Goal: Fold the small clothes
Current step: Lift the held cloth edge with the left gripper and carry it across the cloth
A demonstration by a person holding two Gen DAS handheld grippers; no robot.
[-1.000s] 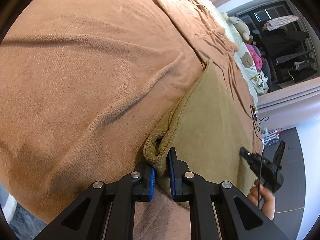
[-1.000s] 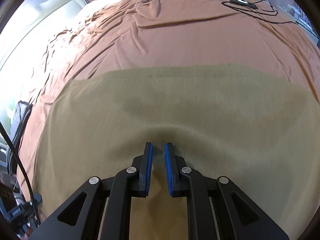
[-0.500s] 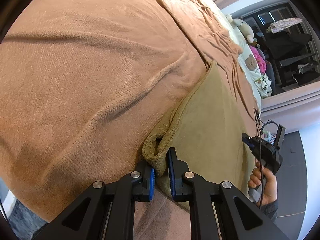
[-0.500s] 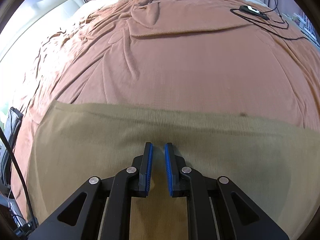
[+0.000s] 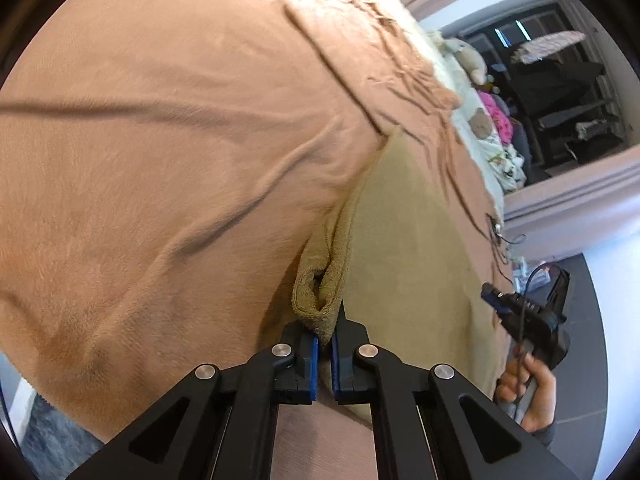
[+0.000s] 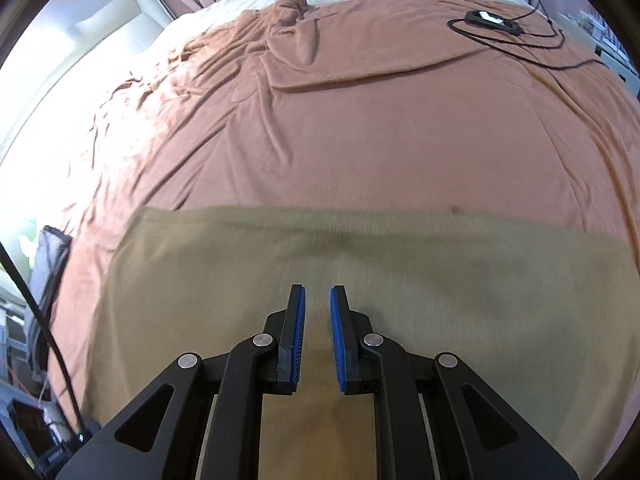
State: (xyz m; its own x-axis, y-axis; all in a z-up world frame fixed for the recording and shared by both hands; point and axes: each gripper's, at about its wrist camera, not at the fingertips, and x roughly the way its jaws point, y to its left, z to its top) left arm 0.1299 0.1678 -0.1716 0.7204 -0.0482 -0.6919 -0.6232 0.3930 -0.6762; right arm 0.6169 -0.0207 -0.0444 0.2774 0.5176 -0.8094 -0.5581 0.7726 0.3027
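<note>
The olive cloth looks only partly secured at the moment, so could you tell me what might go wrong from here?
1. The left claw pinches only a bunched corner of the olive cloth; a hard pull could slip it free.
2. The right claw is open above the cloth, gripping nothing, so that side may drag or wrinkle during a fold.
3. The brown blanket underneath is creased and could get pinched along with the cloth.
</note>
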